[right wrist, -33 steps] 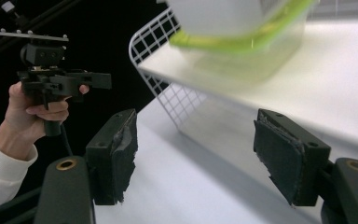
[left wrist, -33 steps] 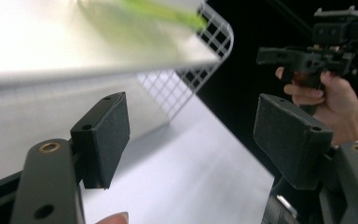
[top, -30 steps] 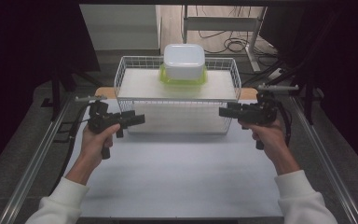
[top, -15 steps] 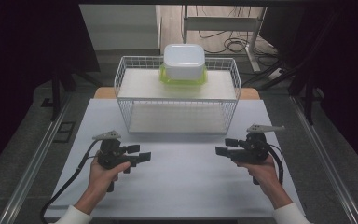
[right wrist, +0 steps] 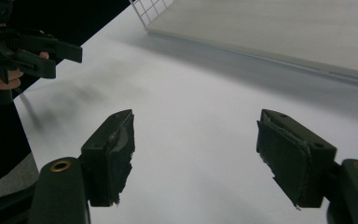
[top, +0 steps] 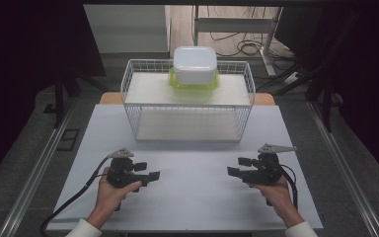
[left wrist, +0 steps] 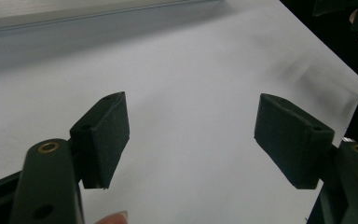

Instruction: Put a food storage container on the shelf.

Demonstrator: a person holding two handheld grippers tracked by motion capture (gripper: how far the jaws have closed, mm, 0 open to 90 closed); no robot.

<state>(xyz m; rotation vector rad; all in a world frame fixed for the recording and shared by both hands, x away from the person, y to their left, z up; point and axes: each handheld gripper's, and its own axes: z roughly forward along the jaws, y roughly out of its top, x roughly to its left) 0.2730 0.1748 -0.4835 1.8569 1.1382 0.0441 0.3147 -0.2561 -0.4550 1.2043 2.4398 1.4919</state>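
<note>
White container (top: 194, 65) – far beyond both grippers.

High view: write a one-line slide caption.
Both open grippers, left and right, face each other over the white table before a wire basket.

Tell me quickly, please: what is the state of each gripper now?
Left gripper: open, nothing between its fingers.
Right gripper: open, just opened a little wider, holding nothing.

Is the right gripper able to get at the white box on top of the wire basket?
Probably yes: the right gripper has open, empty jaws, and the white box sits uncovered on the wire basket, bare table between.
</note>
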